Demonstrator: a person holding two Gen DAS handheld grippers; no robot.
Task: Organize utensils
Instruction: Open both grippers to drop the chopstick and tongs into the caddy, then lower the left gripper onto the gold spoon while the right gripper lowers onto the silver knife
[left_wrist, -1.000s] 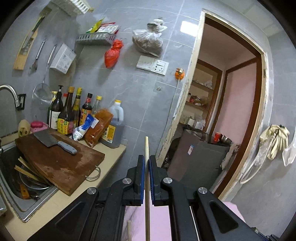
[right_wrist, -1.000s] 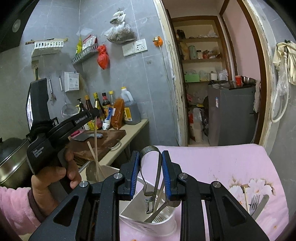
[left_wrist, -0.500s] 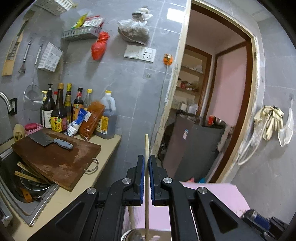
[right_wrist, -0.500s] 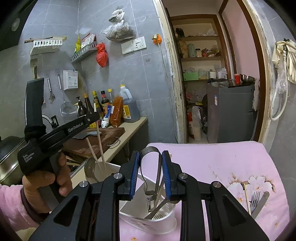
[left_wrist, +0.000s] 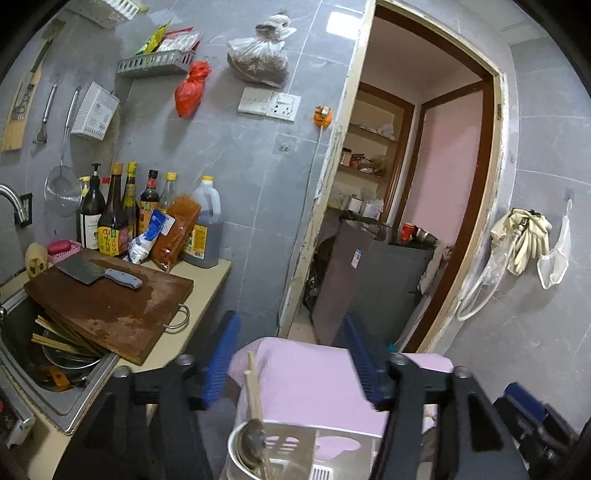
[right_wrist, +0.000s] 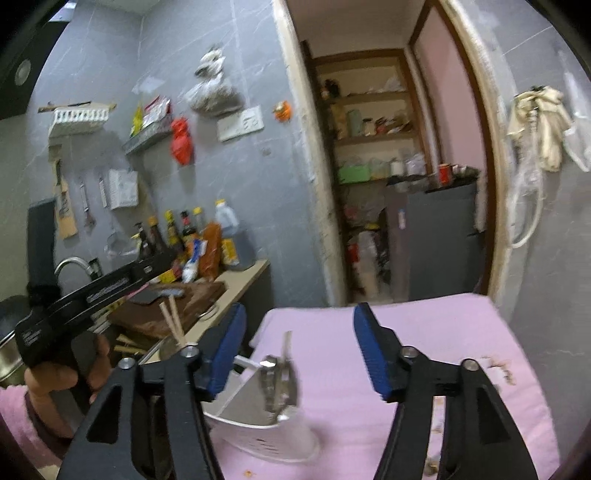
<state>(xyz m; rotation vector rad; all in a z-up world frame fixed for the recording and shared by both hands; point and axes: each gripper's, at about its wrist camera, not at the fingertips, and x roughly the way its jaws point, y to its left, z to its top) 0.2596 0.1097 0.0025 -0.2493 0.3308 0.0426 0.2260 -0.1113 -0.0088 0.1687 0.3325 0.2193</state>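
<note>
Both my claws, left claw and right claw, have just opened and hold nothing. Chopsticks and peeler stand in the holder. Utensils I can't identify remain near the surface's right edge.

Soft, even indoor light fills my kitchen, neither bright nor dim. The glossy grey wall tiles catch a pale sheen high up near the corner. My left camera gives a sharp picture, apart from the smeared blue pads of my left gripper. My right camera's picture is blurred throughout: the row of dark sauce bottles and the metal utensils in the white holder smear into streaks. Both fisheye views bend the pale door frame into a curve, and black vignetting closes the corners.
</note>
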